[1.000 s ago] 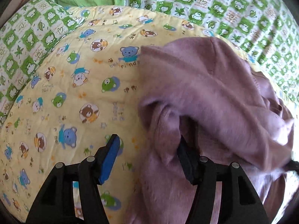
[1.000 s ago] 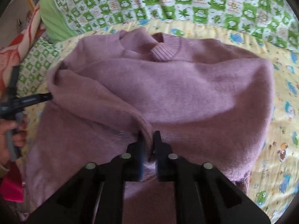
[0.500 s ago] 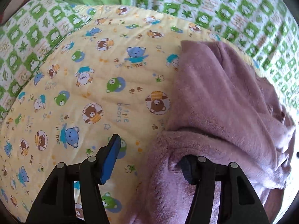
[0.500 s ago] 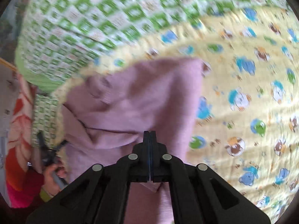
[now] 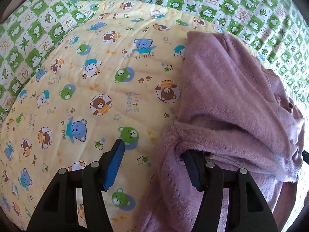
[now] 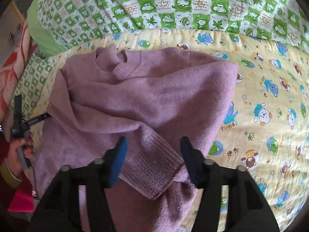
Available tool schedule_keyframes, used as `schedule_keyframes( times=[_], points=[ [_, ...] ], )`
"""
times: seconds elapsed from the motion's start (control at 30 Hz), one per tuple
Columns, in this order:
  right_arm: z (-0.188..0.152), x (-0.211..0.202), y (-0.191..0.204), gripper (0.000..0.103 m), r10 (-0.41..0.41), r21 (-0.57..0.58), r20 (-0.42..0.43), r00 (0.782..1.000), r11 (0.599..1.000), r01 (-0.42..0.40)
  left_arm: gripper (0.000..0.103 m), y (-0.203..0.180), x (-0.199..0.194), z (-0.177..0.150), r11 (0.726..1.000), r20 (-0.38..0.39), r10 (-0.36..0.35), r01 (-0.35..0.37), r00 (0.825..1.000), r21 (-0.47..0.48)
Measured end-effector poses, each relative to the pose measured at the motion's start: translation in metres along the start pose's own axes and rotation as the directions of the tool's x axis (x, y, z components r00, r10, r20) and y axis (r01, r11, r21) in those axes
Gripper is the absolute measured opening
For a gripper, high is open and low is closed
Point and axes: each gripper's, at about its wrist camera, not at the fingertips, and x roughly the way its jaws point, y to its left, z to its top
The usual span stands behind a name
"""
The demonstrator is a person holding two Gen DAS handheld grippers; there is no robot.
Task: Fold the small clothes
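Note:
A small mauve knit sweater [image 6: 150,96] lies on a yellow bear-print quilt [image 6: 270,116], collar at the far side. One sleeve is folded across the body, and its ribbed cuff [image 6: 154,166] lies between the open fingers of my right gripper [image 6: 153,150]. In the left wrist view the sweater [image 5: 231,100] fills the right side. My left gripper [image 5: 154,154] is open at its edge, the right finger tucked under a fold, the left finger over bare quilt.
A green-and-white checked blanket [image 6: 173,3] borders the quilt at the back and also shows in the left wrist view [image 5: 251,3]. The person's hand with the left gripper [image 6: 21,131] shows at the left edge of the right wrist view. A red patterned cloth [image 6: 11,58] lies beyond it.
My right gripper was shut on the sleeve, carried it over the sweater, then opened and let the cuff drop. The left gripper stayed open at the sweater's edge.

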Motion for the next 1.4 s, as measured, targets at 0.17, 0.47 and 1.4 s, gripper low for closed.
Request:
schedule_keyframes(
  times=[0.17,0.47,1.4],
  points=[
    [-0.007,0.025,0.004,0.038,0.003,-0.024,-0.041,0.999,1.0,-0.004,0.062,-0.004,0.001,0.004,0.999,0.012,0.035,-0.034,0.999,-0.03],
    [0.026,-0.022,-0.017,0.008,-0.062,0.025,0.081,0.995,0.998,0.06,0.062,-0.005,-0.001,0.004,0.997,0.01,0.013,-0.012,1.0,-0.081],
    [0.147,0.113,0.252,0.053,0.402,-0.19,-0.033,0.915,0.896,-0.401,0.069,0.01,0.001,-0.019,0.996,-0.018,-0.026,0.025,1.0,-0.083]
  ],
)
